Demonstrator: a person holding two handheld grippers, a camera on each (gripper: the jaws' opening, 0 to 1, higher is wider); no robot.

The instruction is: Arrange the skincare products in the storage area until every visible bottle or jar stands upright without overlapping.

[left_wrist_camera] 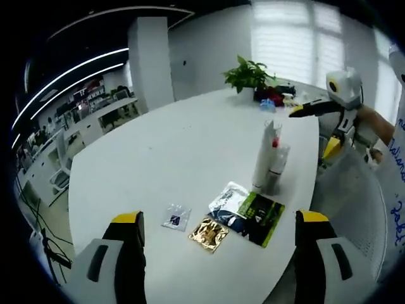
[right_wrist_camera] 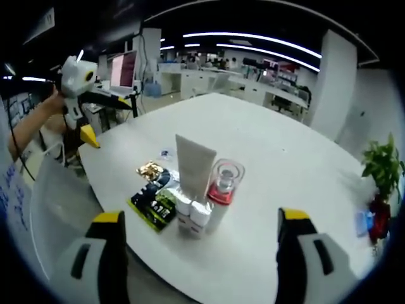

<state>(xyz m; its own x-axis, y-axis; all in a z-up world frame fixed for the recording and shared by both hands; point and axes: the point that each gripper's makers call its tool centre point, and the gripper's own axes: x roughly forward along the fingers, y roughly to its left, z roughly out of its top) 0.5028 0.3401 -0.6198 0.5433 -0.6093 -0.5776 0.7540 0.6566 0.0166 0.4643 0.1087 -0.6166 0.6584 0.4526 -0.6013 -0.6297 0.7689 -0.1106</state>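
On the white table (left_wrist_camera: 164, 164) a tall white tube (left_wrist_camera: 266, 155) stands upright on its cap, touching a clear bottle with a red collar (left_wrist_camera: 277, 166). In the right gripper view the white tube (right_wrist_camera: 193, 166) and clear bottle (right_wrist_camera: 223, 183) stand close ahead, with two small white caps (right_wrist_camera: 190, 212) at their base. Flat sachets lie beside them: green-black (left_wrist_camera: 262, 216), silver (left_wrist_camera: 229, 197), gold (left_wrist_camera: 209, 234) and small clear (left_wrist_camera: 176, 217). My left gripper (left_wrist_camera: 219, 217) is open and empty, short of the sachets. My right gripper (right_wrist_camera: 200, 217) is open and empty before the bottles.
A potted plant (left_wrist_camera: 248, 73) and red and blue items (left_wrist_camera: 271, 98) sit at the table's far end. A mesh chair back (left_wrist_camera: 361, 202) stands off the table's edge by the bottles. The right gripper (left_wrist_camera: 313, 130), held by a person's hand, hangs beyond that edge. Office desks lie behind.
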